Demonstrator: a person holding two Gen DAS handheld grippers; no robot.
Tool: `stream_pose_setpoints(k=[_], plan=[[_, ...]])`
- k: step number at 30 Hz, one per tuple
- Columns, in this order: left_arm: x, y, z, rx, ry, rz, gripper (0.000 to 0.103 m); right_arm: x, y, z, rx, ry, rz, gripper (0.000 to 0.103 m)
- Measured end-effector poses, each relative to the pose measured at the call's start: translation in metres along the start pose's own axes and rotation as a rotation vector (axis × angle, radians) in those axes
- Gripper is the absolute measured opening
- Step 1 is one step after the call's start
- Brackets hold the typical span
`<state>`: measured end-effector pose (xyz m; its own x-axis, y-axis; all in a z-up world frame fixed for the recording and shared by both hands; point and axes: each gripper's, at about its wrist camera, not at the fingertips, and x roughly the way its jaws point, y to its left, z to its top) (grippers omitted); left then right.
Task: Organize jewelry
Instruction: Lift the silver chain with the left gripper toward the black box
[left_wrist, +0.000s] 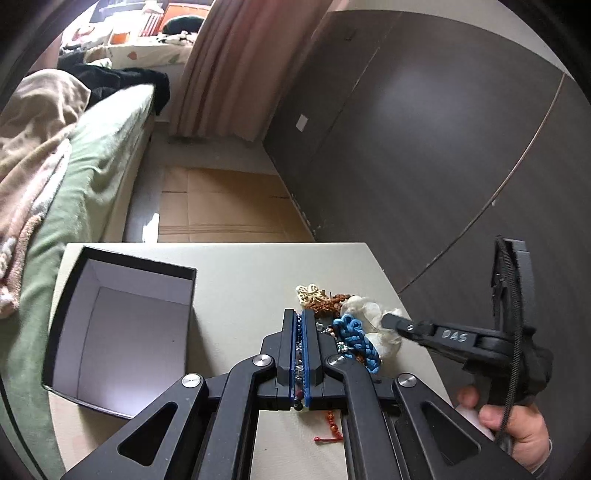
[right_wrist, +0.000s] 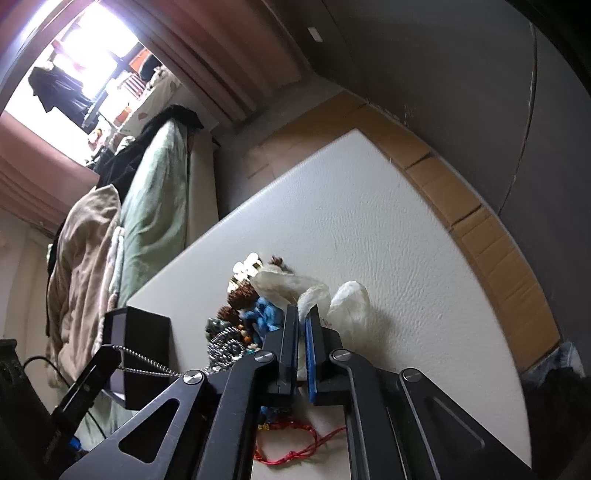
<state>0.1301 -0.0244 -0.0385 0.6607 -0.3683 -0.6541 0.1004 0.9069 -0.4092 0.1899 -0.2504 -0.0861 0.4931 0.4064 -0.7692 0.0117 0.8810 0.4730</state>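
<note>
On the pale tabletop, my left gripper clamps a beaded string; my right gripper pinches the sheer white scrunchie beside the open black box.

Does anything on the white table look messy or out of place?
Yes. The jewelry lies in one tangled heap on the white table, while the open black box beside it looks empty. A red cord bracelet lies apart from the heap.
</note>
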Motion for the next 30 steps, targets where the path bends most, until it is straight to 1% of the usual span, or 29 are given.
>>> stream_pose_setpoints(k=[4,9,11,13,20,24,30], plan=[[-0.011,0.004,0.003,-0.019,-0.02,-0.013,0.002,-0.018,0.004,0.004,-0.001,-0.05,0.036,0.005],[-0.037,-0.004,0.015,-0.002,-0.081,-0.026,0.001,-0.036,0.01,0.008,0.0,-0.094,0.083,0.005],[-0.05,-0.011,0.022,0.027,-0.105,-0.009,0.002,-0.04,0.012,0.009,0.002,-0.103,0.109,0.005],[-0.059,-0.016,0.028,0.035,-0.124,-0.005,0.001,-0.045,0.016,0.01,0.004,-0.117,0.141,0.005],[-0.089,-0.043,0.055,0.107,-0.18,0.047,0.001,-0.059,0.032,0.008,-0.031,-0.163,0.207,0.005],[-0.107,-0.057,0.068,0.145,-0.217,0.074,0.001,-0.065,0.039,0.006,-0.048,-0.164,0.242,0.005],[-0.141,-0.07,0.088,0.181,-0.284,0.118,0.001,-0.068,0.042,0.004,-0.07,-0.159,0.272,0.005]])
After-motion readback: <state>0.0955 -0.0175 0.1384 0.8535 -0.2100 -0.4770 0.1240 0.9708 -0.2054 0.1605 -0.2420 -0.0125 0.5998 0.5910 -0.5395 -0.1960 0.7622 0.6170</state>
